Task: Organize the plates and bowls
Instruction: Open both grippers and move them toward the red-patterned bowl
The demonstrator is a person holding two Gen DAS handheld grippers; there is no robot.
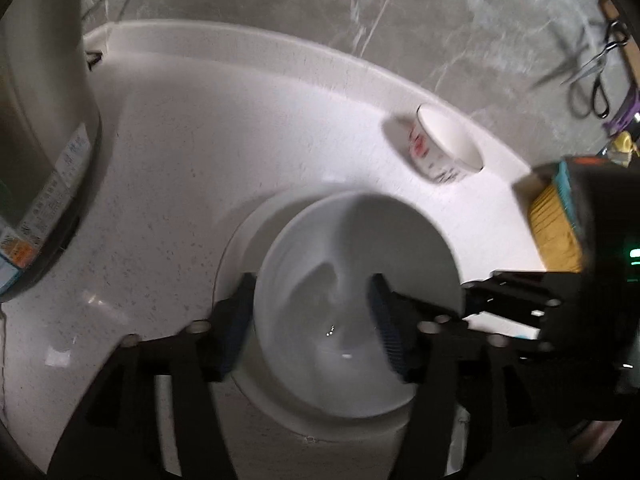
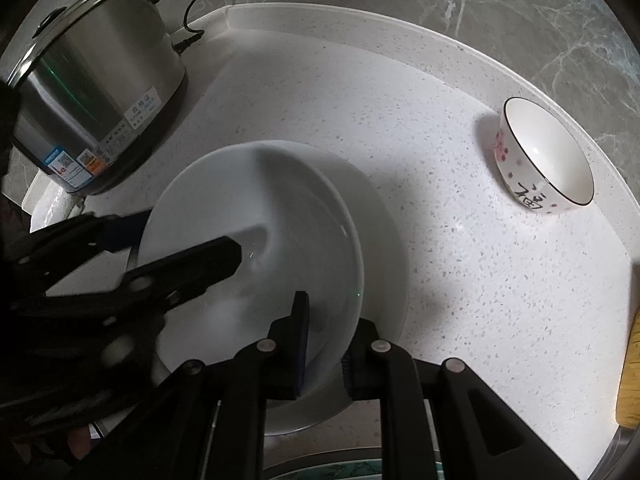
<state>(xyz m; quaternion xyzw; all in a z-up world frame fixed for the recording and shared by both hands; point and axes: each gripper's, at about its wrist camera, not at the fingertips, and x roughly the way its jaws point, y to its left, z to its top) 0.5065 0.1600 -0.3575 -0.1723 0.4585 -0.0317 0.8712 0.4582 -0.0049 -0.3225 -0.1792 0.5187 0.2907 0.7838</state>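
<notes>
right wrist view: the white bowl (image 2: 256, 240) sits in a plate (image 2: 384, 280) on the speckled counter (image 2: 480, 280), and the right gripper (image 2: 324, 356) pinches the bowl's near rim, one pad inside the wall and one outside. the left gripper (image 2: 180, 240) straddles the far-left rim with its jaws spread, pads clear of the wall. in the left wrist view the same left gripper (image 1: 310, 320) shows one finger inside the bowl (image 1: 352, 300) and one outside, with a gap at the rim.

judging by this, the step in hand is nesting the bowl on the plate: it looks seated, the left side let go, the right not yet. the next move likely calls for loosening the right pinch and lifting straight up so the rim is not dragged, then going for the flowered bowl (image 2: 548, 160), which stands well apart near the back edge.

a steel cooker (image 2: 96, 92) stands at the back left, its cord running to the grey marble wall (image 2: 520, 12). scissors (image 1: 596, 76) hang at the right.
</notes>
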